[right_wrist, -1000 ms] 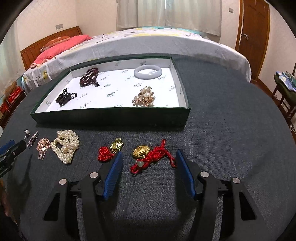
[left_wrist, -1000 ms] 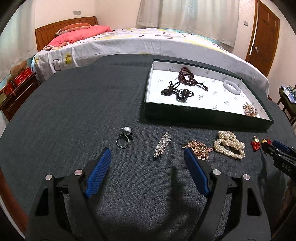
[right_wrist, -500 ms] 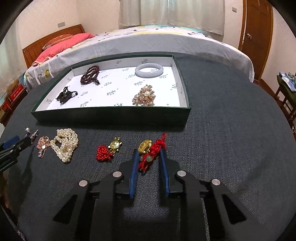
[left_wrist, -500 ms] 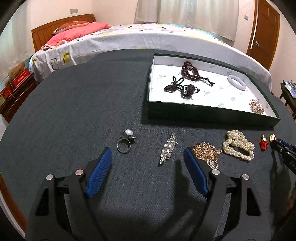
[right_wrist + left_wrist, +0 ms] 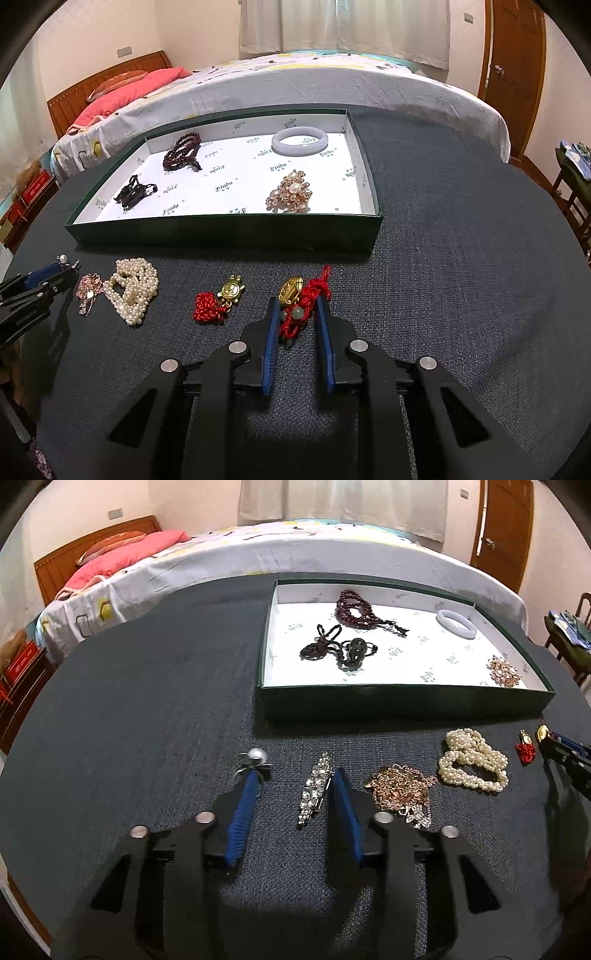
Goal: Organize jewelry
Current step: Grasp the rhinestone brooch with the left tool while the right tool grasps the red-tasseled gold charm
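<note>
Both grippers have narrowed and moved forward since a second ago. Left gripper (image 5: 293, 775): fingers partly closed around the crystal bar brooch (image 5: 314, 788), right finger touching or just beside it, gap on the left; whether it is gripped cannot be told. Left finger (image 5: 242, 819) lies over the band of the pearl ring (image 5: 255, 757). Right gripper (image 5: 295, 314): fingers drawn close on either side of the red-cord gold charm (image 5: 301, 304), which lies between them on the counter (image 5: 461, 295); contact looks near, firm grip cannot be told. Row along the counter's near side, beside the box front wall: rose-gold chain (image 5: 400, 788), pearl strand (image 5: 135, 290), red knot with gold turtle charm (image 5: 218, 301). Green box (image 5: 221, 232), white-lined, toward the counter's far edge, holds: dark red bead bracelet (image 5: 183, 151) at far left, black cord pendant (image 5: 135, 192) at near left, pale jade bangle (image 5: 300, 139) at far right, pearl cluster brooch (image 5: 291, 192) at near right. Bed (image 5: 295, 77) beyond the counter's far edge; wooden door (image 5: 515, 74) at right.
</note>
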Available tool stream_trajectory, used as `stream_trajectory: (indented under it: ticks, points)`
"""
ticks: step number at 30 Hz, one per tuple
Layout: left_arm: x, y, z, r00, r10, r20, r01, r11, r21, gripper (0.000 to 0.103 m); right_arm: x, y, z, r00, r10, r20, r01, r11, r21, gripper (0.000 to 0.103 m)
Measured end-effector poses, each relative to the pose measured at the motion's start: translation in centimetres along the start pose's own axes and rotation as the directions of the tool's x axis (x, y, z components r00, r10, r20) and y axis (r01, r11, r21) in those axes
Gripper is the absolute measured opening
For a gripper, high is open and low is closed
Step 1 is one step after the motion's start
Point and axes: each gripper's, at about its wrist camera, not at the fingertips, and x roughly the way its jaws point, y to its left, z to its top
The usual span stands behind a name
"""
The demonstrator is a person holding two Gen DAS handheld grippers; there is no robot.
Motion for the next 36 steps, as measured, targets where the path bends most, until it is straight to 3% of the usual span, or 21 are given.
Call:
stream_trajectory:
  ticks: [7,36]
  points:
    - [-0.1,0.0,0.1,1.000,-0.005,0.008,0.005,1.000,0.016,0.012,0.0,0.0,0.0,1.000,0.001,0.000,-0.001,1.000,0.002,0.020]
    - [-2.1,-0.5,0.3,0.999,-0.029,0.039,0.028,0.999,0.019,0.011,-0.3,0.3,-0.1,1.000,0.009,0.011,-0.009,1.000,-0.004,0.015]
